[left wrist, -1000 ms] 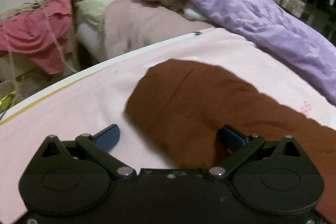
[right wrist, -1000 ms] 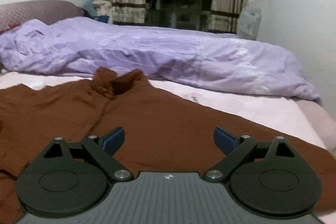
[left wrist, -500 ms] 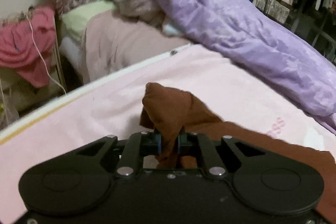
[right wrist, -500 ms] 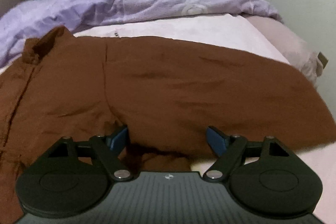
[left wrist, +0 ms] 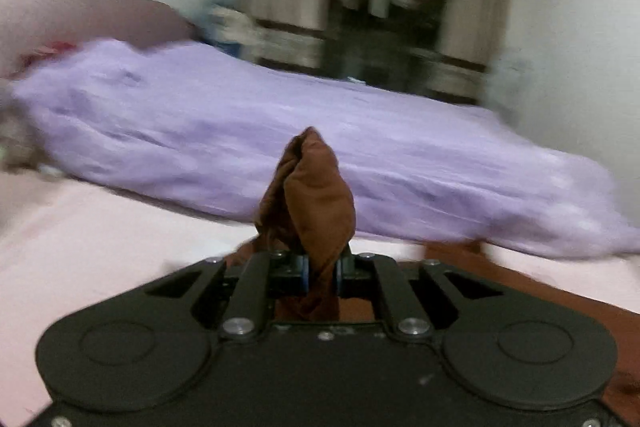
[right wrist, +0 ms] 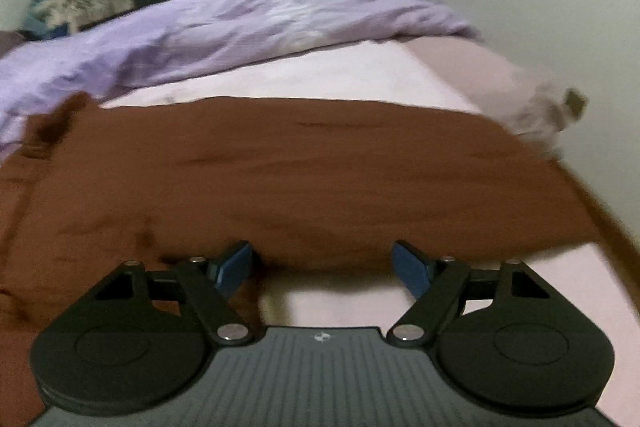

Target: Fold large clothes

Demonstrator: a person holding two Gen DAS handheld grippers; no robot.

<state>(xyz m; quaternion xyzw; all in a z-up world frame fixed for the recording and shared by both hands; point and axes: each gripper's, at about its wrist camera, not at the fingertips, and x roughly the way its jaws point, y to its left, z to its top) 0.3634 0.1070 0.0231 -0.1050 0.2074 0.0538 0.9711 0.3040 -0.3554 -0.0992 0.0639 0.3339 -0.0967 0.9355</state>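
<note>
Brown shirt (left wrist: 308, 203) fabric pinched thinly in the left gripper (left wrist: 322, 273) jaws could slip free, while the right gripper (right wrist: 322, 265), jaws wide, holds nothing.

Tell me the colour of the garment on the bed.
Brown garment, plain; shows best in the right wrist view.

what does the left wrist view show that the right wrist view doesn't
Only the left wrist view shows the left gripper shut on a bunched tip of the brown garment, which stands up between its fingers. Only the right wrist view shows the right gripper open at the garment's near edge, and the garment spread flat across the pink sheet. Both share the garment, the pink sheet and the purple duvet behind.
</note>
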